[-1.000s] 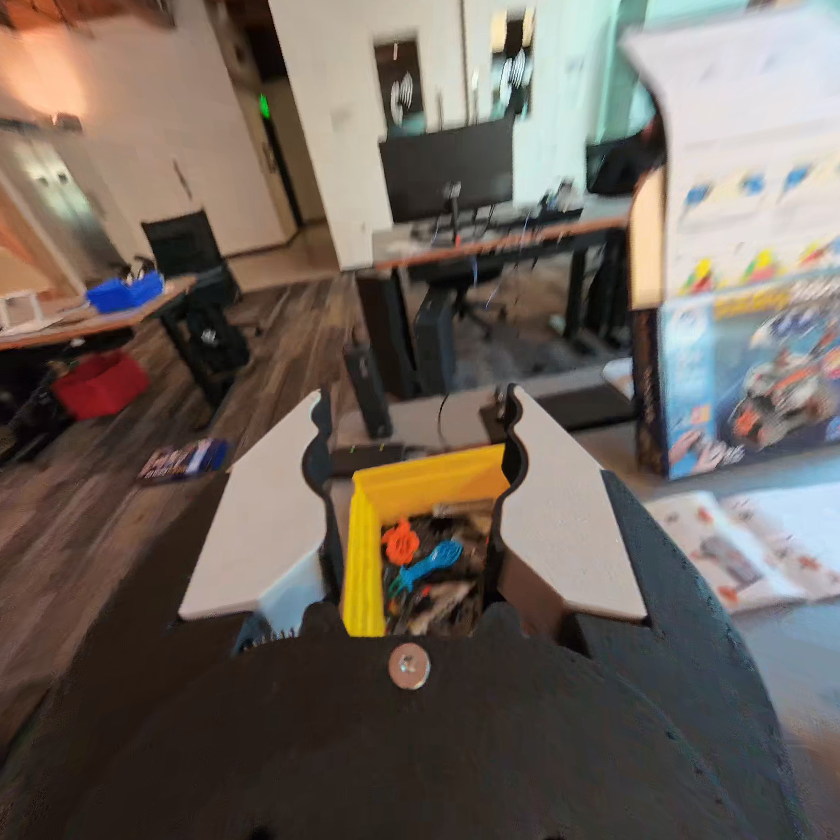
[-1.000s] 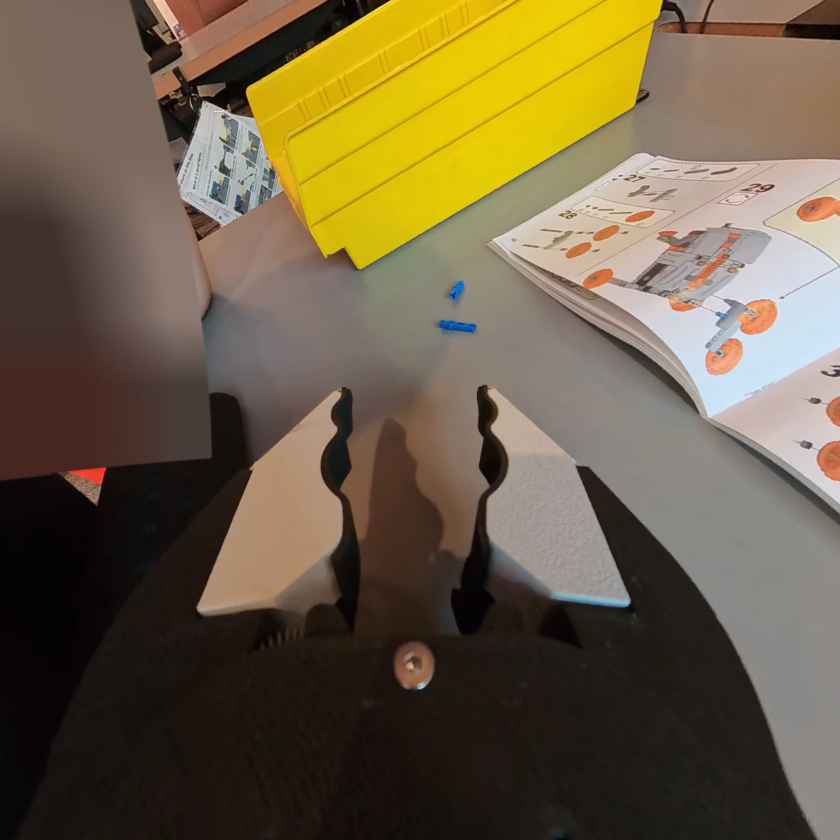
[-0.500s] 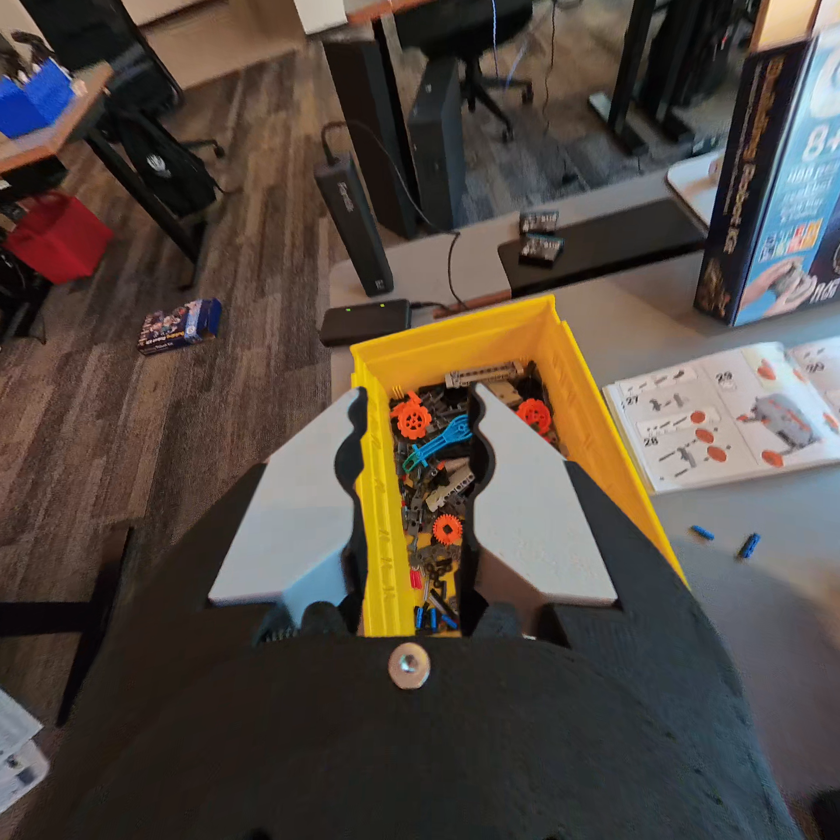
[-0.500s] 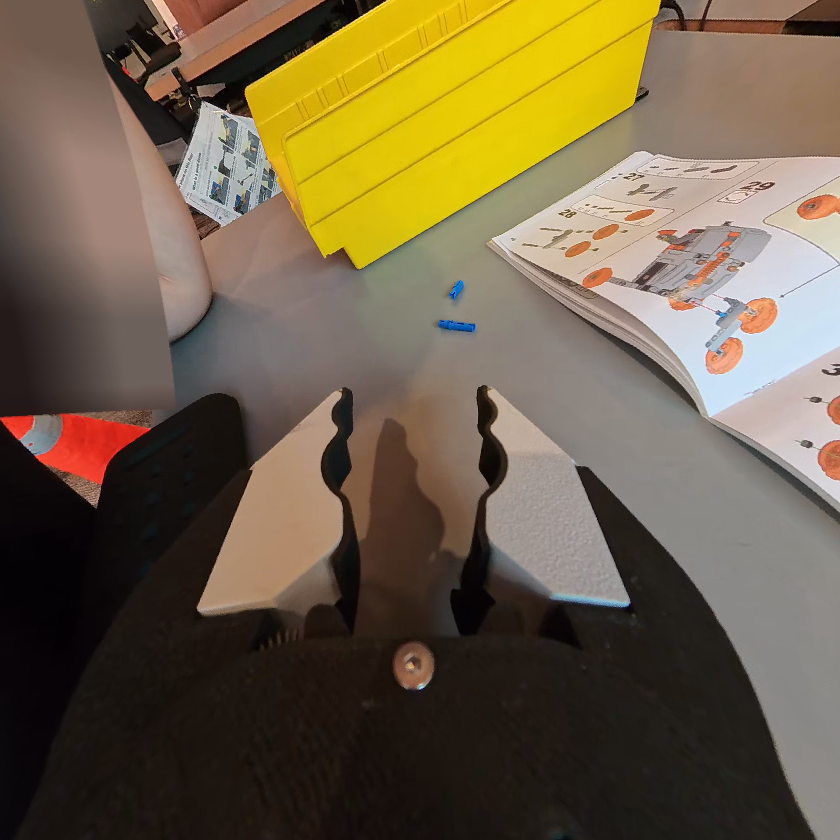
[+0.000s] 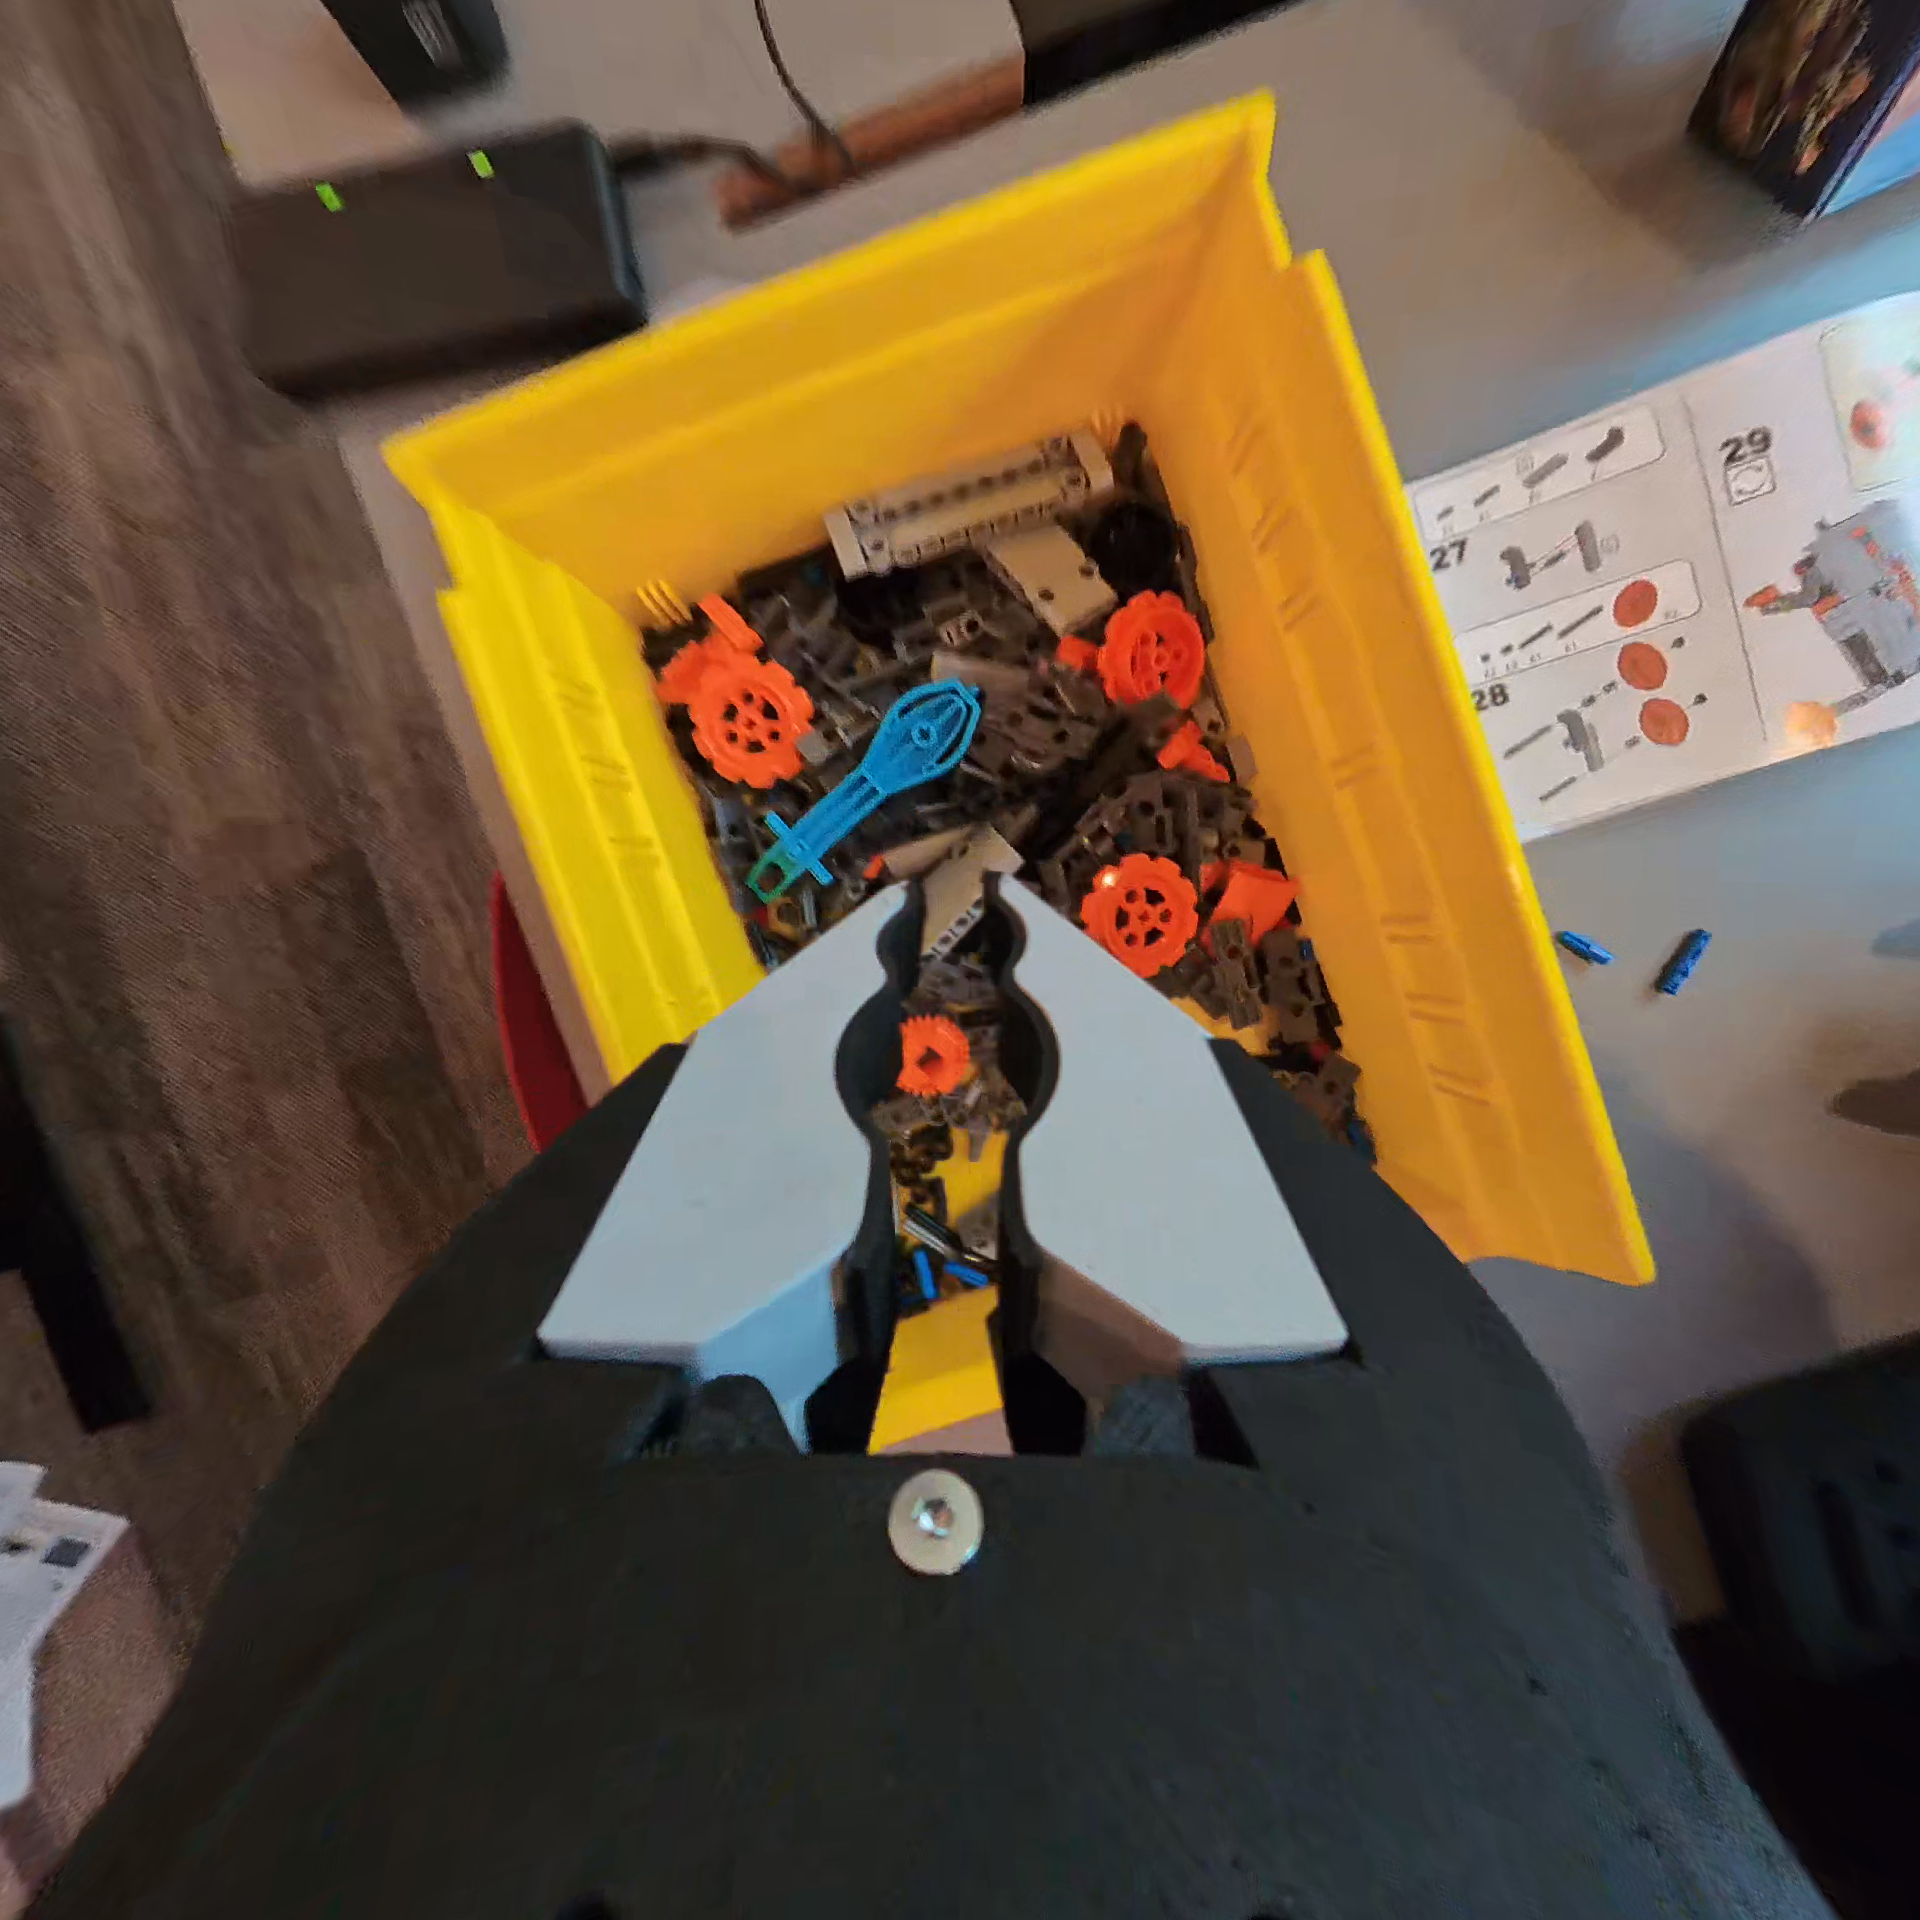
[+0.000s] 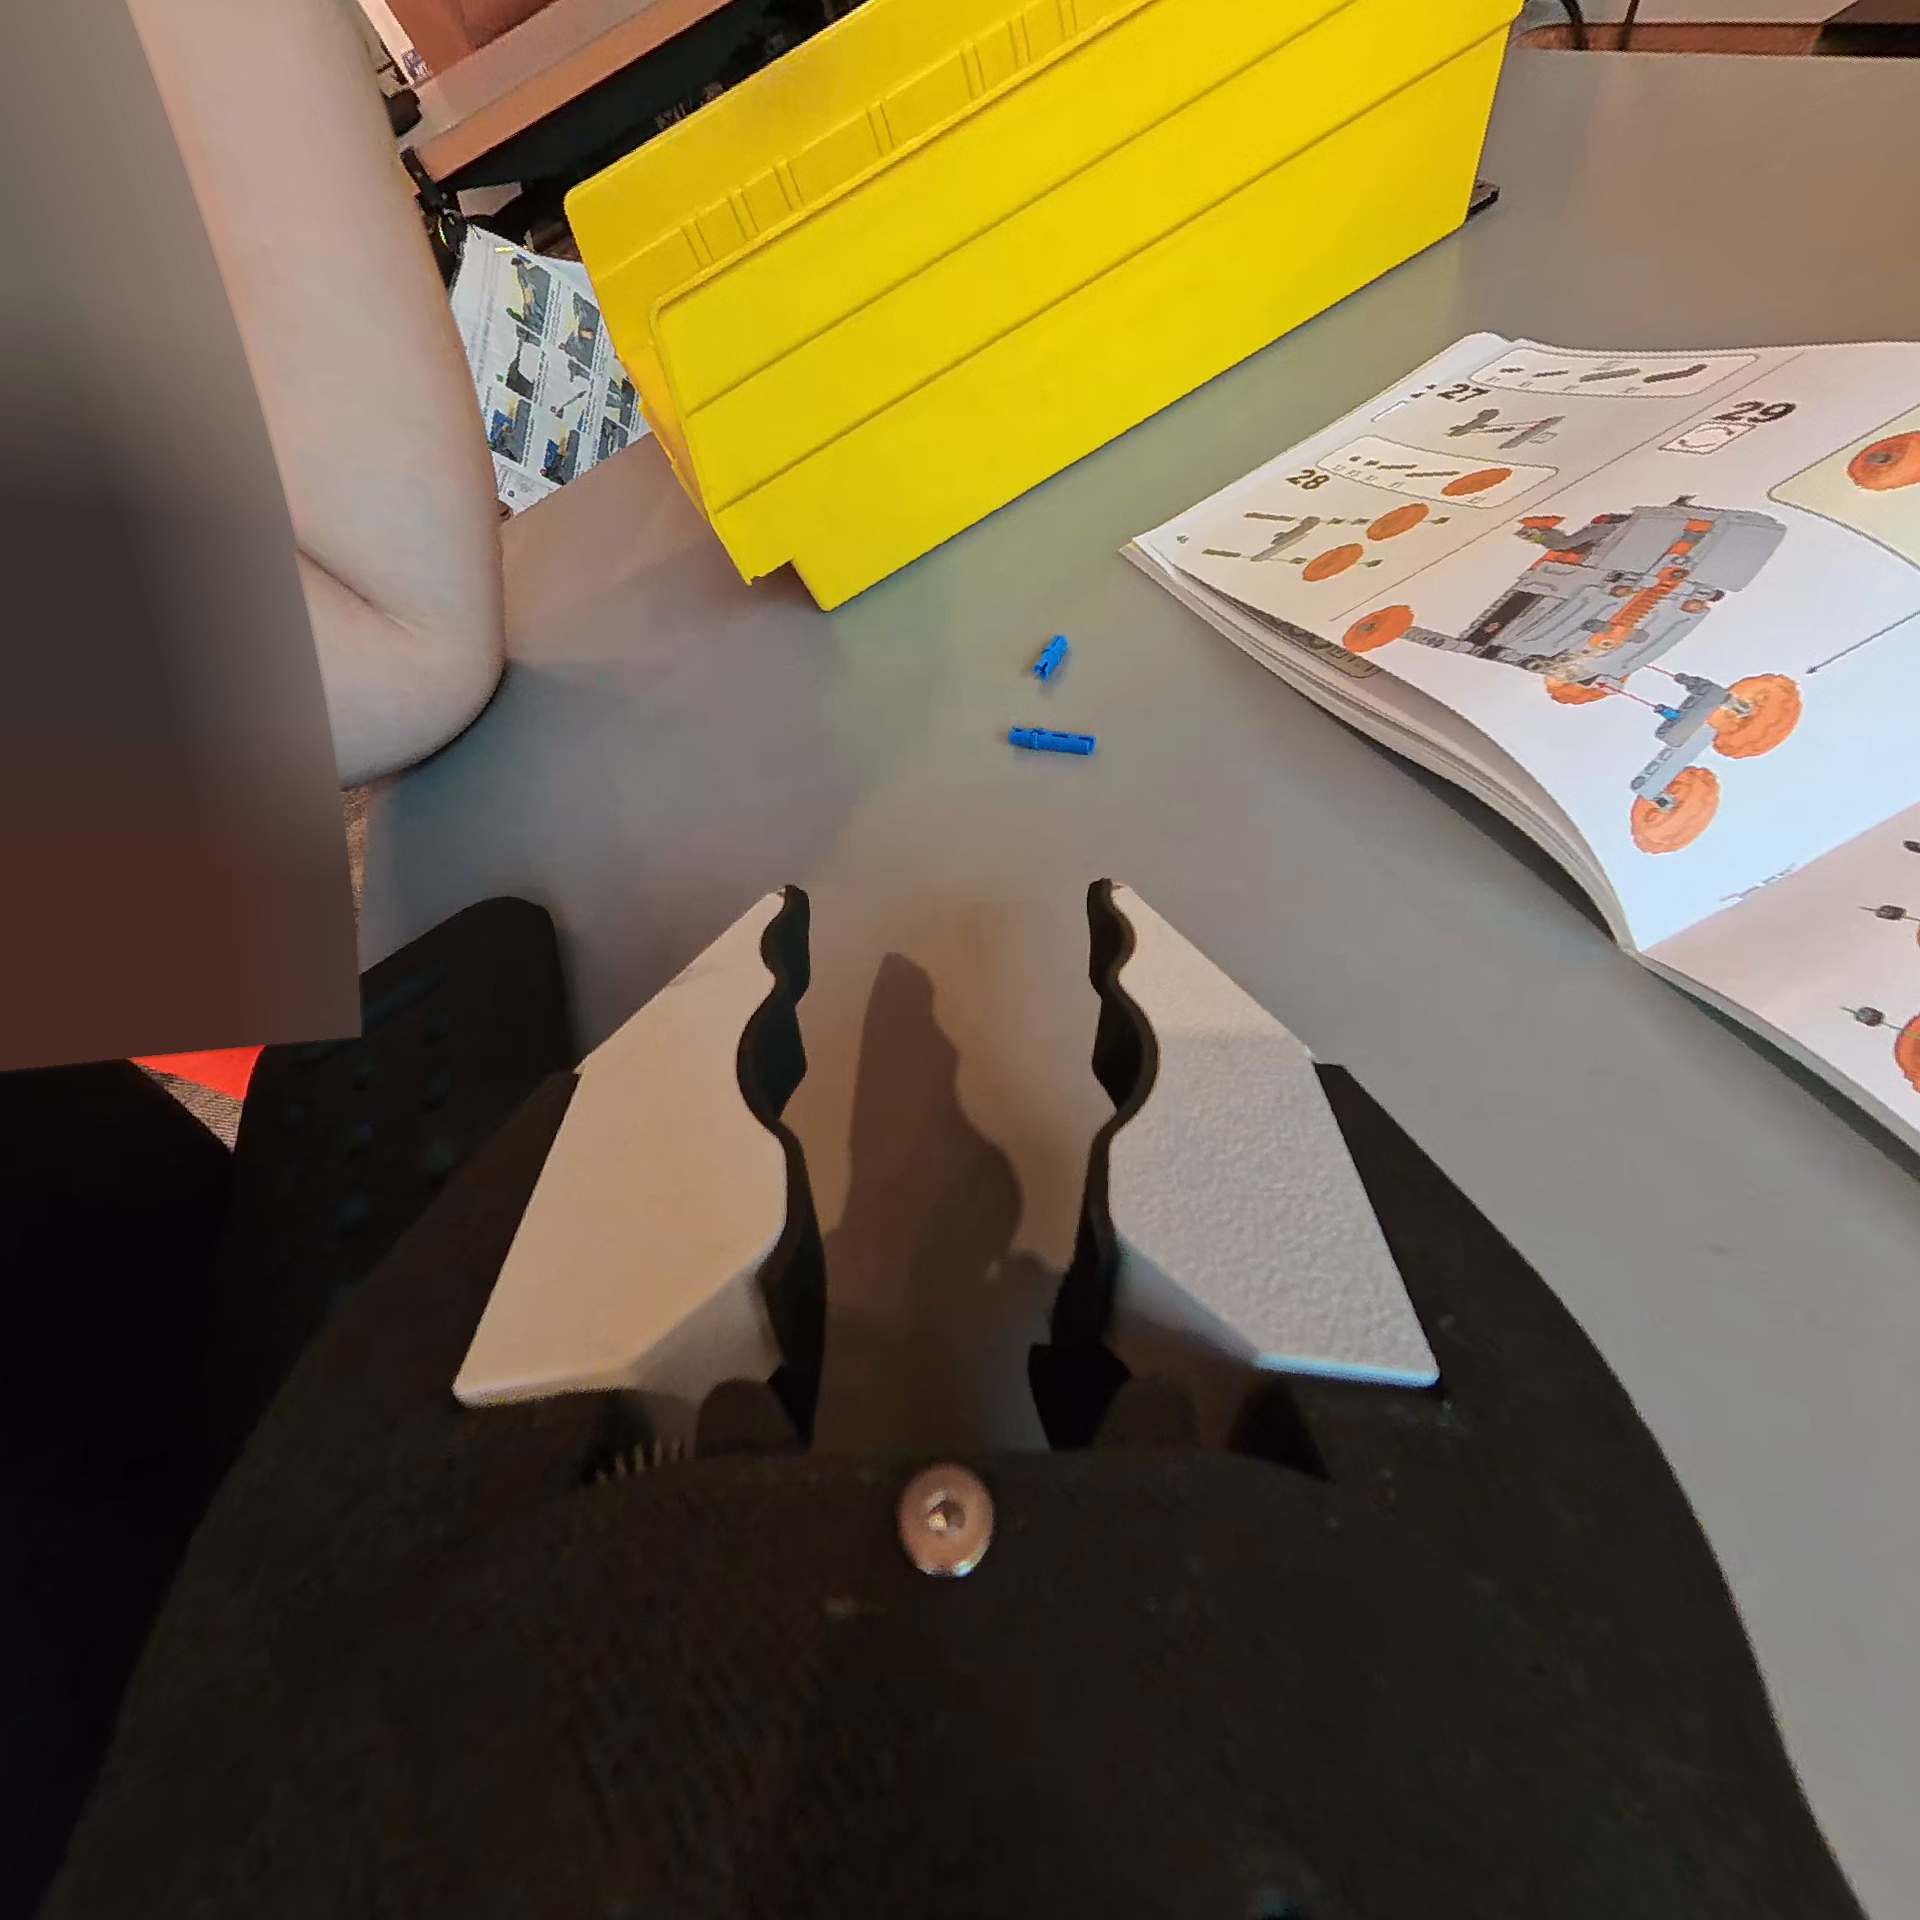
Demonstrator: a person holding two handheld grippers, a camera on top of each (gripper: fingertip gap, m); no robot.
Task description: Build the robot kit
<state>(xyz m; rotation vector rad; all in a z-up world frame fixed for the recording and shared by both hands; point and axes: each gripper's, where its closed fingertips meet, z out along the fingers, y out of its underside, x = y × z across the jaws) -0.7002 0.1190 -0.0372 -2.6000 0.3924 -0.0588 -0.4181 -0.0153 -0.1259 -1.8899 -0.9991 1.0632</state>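
Left wrist view: left gripper narrowed over yellow bin, tips flanking a grey piece; grip unclear. Descend squarely. Right gripper wide, empty.

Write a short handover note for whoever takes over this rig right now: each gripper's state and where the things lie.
Left gripper: over the yellow bin, jaws almost together above the loose pieces. A grey piece shows at the gap; I cannot tell whether it is gripped.
Right gripper: jaws open, empty, low over the grey table.
Two blue pins lie on the table just ahead of it, apart from each other, between the bin and the open instruction booklet.
In the bin: orange gears, a blue tool, and many dark and grey pieces.
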